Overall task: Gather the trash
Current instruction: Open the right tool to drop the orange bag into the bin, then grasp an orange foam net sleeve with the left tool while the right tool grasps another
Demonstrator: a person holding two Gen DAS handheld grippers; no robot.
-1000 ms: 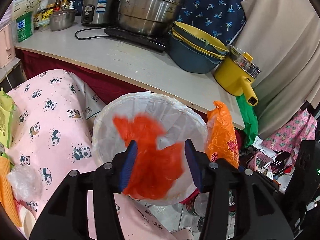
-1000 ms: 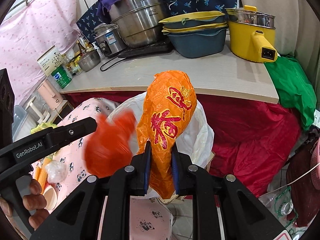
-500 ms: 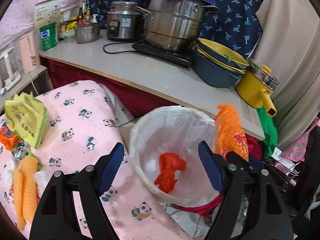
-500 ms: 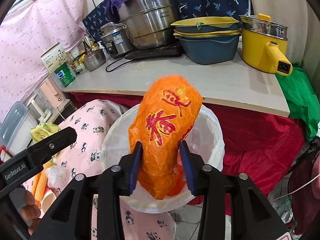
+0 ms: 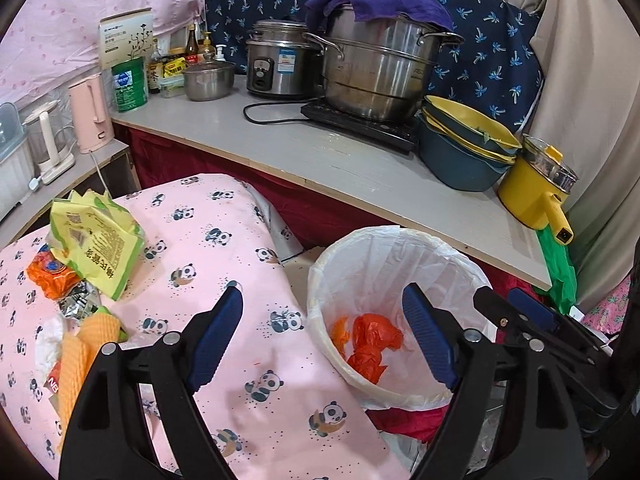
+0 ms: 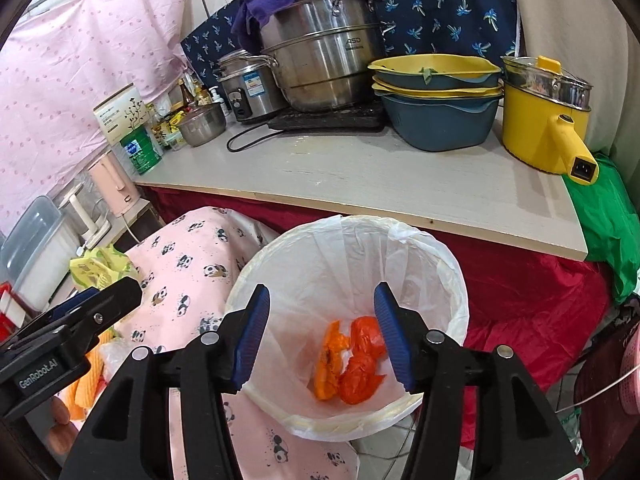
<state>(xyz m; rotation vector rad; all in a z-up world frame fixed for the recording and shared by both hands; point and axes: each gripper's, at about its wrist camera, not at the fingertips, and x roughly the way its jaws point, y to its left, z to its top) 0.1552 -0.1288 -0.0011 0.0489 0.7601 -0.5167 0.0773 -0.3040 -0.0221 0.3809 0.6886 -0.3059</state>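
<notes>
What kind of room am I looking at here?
Most likely a small home kitchen corner: a steel stockpot on a hob, a rice cooker and stacked basins crowd the counter, with a lined trash bin below.

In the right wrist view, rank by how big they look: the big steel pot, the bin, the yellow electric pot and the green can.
1. bin, though it sits nearest the camera
2. big steel pot
3. yellow electric pot
4. green can

Black plastic grippers [image 6: 320, 334], ribbed blue pads [image 5: 216, 336], silver screws; "GenRobot.AI" on left gripper [image 6: 42, 376]
</notes>
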